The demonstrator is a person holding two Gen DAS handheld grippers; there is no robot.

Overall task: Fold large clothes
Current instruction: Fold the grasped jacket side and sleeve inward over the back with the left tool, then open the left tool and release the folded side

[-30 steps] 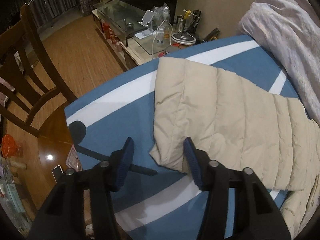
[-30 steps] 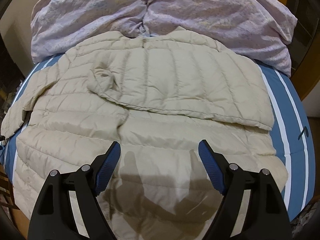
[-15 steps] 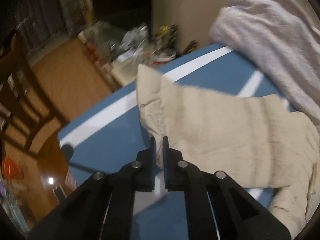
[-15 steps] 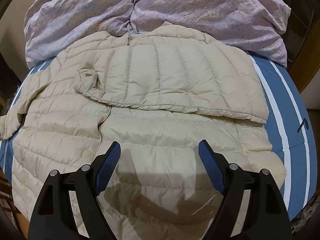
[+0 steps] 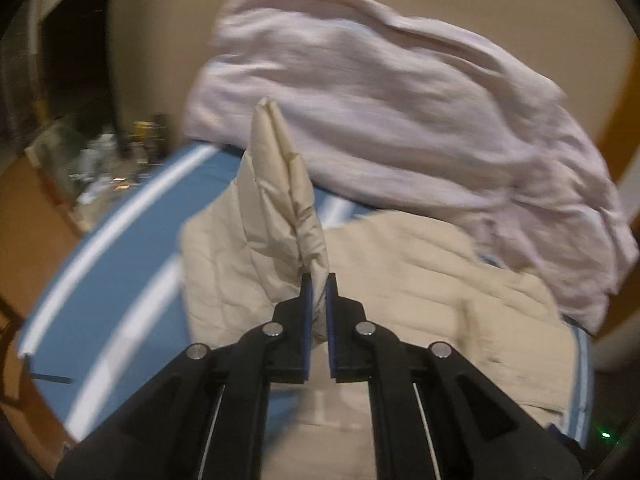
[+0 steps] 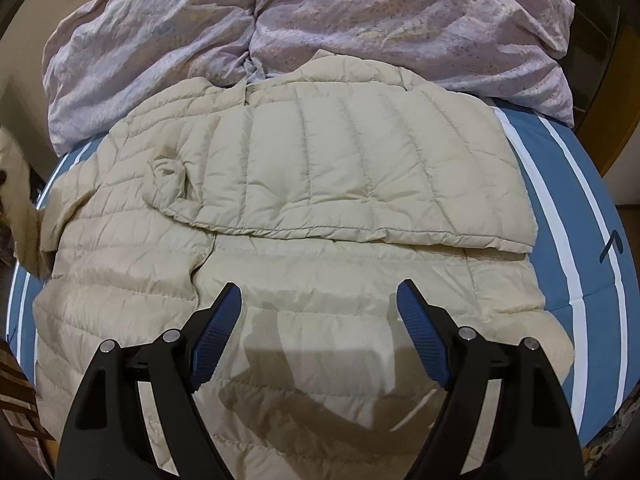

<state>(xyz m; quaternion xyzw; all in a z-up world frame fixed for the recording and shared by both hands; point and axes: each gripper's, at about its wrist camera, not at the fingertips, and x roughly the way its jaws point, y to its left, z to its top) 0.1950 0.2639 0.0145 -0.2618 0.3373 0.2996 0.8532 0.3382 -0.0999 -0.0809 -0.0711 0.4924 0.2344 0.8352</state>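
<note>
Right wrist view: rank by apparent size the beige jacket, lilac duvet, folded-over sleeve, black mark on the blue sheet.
1. beige jacket, fills most of the frame
2. lilac duvet, partly cut off at the top edge, so true extent unsure
3. folded-over sleeve
4. black mark, smallest by far

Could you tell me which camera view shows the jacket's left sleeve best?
The left wrist view: the sleeve stands up mid-frame, pinched in the left gripper, though blurred. The right wrist view shows only a sliver of it at the left edge, beside the jacket.
</note>
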